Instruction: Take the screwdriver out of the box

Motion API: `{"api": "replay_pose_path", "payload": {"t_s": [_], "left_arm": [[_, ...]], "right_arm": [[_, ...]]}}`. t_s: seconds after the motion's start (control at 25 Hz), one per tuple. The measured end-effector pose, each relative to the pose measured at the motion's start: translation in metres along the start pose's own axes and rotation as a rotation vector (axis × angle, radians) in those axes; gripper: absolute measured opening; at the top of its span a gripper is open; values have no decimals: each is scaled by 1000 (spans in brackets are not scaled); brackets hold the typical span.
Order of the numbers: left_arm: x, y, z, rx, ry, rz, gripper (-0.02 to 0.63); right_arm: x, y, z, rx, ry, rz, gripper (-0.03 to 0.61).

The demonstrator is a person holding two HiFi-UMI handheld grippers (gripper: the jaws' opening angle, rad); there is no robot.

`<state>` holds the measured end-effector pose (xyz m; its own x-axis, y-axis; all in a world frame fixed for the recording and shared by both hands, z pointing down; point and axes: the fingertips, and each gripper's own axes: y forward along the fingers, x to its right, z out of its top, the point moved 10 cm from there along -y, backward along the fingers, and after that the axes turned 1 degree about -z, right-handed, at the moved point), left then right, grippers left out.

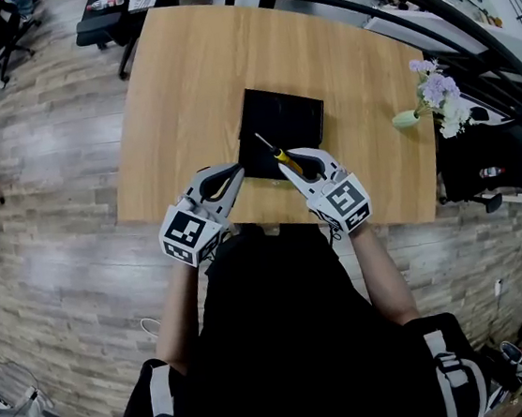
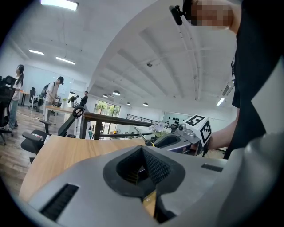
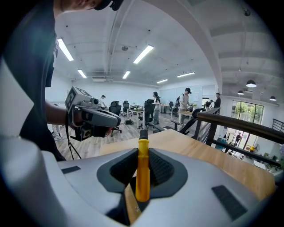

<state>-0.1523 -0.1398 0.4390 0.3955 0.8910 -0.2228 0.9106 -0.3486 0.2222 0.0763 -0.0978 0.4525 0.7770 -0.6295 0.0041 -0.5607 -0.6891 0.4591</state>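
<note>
At the lower left of the table [image 1: 187, 70] in the head view we hold the left gripper [image 1: 235, 170] just beside the near left corner of the black box [image 1: 279, 120]. In its own view the left gripper [image 2: 143, 148] has both jaws pressed together with nothing between them. We judge it is parked there so it could steady the box without getting in the way. At the middle of the frame, the screwdriver [image 1: 275, 152] slants over the near edge of the box, its thin shaft pointing to the upper left. It looks raised above the box rather than lying in it, though we cannot tell whether the box is open or lidded. Just right of it, the right gripper [image 1: 286, 164] is clamped on the handle. The right gripper view shows the yellow handle [image 3: 143, 168] squeezed between the ribbed pads [image 3: 162, 170], gripped low so the shaft points ahead. At the far right edge of the table stands a vase of pale flowers [image 1: 438, 96], well clear of the work. We can read no brand or word anywhere. The only markings are the black-and-white square patterns on the gripper cubes [image 1: 187, 233].
</note>
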Motion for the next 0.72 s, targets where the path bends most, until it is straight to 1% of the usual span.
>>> {"api": "replay_pose_path", "payload": {"t_s": [0.16, 0.36, 0.52, 0.72], "left_arm": [[-4, 3, -3, 5, -6, 1, 21], [5, 9, -2, 0, 4, -10, 21], [4, 11, -1, -3, 9, -20, 21], [16, 16, -1, -11, 11, -30, 21]], "right_arm": [[2, 3, -3, -6, -1, -2, 87], [4, -8, -9, -1, 9, -15, 87], [5, -9, -10, 2, 13, -29, 87], [5, -21, -17, -1, 19, -39, 87]]}}
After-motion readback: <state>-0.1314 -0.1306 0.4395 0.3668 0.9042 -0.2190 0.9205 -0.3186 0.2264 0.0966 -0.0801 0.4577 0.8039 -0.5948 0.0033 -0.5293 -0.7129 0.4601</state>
